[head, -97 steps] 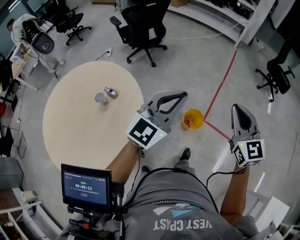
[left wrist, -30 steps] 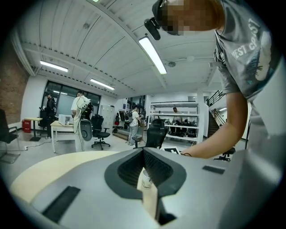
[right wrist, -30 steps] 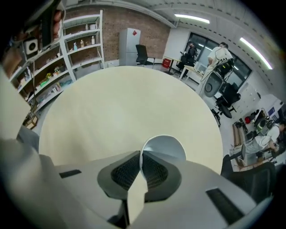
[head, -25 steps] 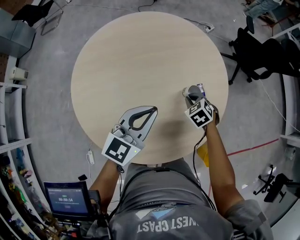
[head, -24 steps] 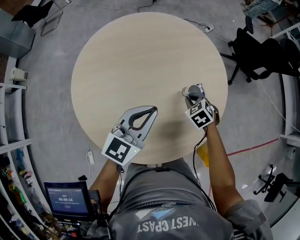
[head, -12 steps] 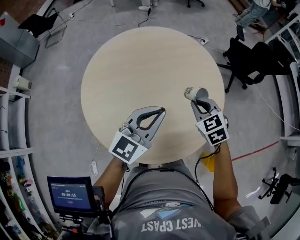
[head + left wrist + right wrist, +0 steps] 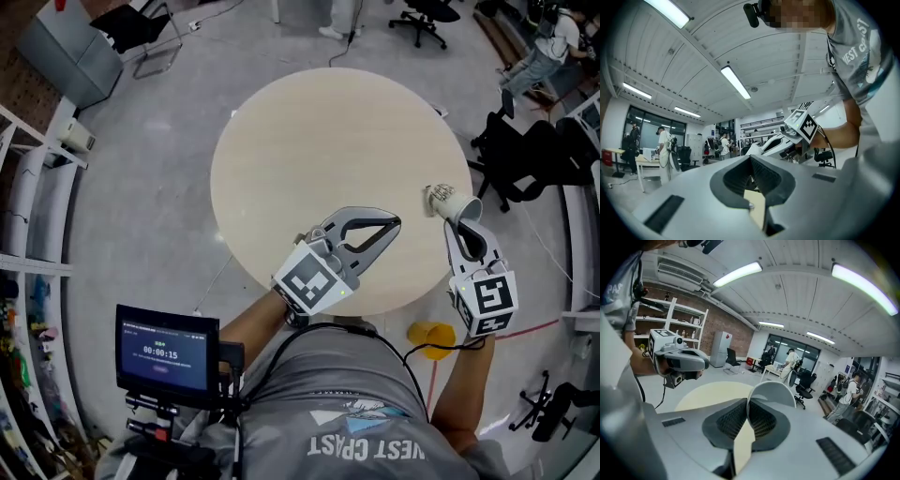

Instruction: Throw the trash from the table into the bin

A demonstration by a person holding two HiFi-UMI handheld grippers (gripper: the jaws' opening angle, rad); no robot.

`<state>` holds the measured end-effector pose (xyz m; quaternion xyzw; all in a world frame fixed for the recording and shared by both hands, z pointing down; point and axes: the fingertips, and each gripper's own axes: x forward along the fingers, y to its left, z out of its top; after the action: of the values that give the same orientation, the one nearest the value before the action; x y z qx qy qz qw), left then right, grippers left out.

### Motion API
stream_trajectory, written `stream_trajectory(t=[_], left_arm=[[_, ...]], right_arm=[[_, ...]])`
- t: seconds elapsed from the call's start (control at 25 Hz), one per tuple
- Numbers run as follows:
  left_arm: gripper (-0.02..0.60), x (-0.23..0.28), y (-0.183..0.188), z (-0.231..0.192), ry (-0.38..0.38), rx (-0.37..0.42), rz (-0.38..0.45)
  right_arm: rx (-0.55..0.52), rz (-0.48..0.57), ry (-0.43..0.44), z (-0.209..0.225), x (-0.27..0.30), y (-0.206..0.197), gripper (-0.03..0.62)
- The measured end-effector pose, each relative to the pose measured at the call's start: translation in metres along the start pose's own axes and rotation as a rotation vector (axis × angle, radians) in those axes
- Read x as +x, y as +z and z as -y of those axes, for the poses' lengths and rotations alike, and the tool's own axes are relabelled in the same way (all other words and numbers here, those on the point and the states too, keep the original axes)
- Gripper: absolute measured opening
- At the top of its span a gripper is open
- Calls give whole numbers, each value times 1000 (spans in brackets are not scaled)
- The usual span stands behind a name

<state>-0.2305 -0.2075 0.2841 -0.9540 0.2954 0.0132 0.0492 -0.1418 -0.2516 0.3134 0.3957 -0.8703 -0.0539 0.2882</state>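
**Cup clamped in the right claw, bin on the floor below**

From where I stand, the right claw point(image 7: 458, 223) is closed on a white paper cup point(image 7: 448, 201), pinching the cup's wall at the rim between its jaws. The cup is tilted, with its base pointing away from the person. It is held up off the round surface point(image 7: 309, 141), over the right side near the edge.

The left claw point(image 7: 394, 223) has its jaws pressed together with nothing between them. It hangs over the near part of the surface, its tips aimed across toward the cup.

The yellow bin point(image 7: 431, 337) stands on the floor just off the surface's near edge, partly hidden by the person's right forearm. A small screen point(image 7: 167, 354) sits at the person's left.
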Motion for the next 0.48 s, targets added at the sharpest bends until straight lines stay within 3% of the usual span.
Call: stream_trajectory(t=[0.36,0.48], left_arm=[[40,12,22,33,-119,97,63],[40,13,33,52,-168,93,103]], right_arm=[[-22,100,-147,5,-73,23,23],[-28,116,-208,0,-107,24,23]])
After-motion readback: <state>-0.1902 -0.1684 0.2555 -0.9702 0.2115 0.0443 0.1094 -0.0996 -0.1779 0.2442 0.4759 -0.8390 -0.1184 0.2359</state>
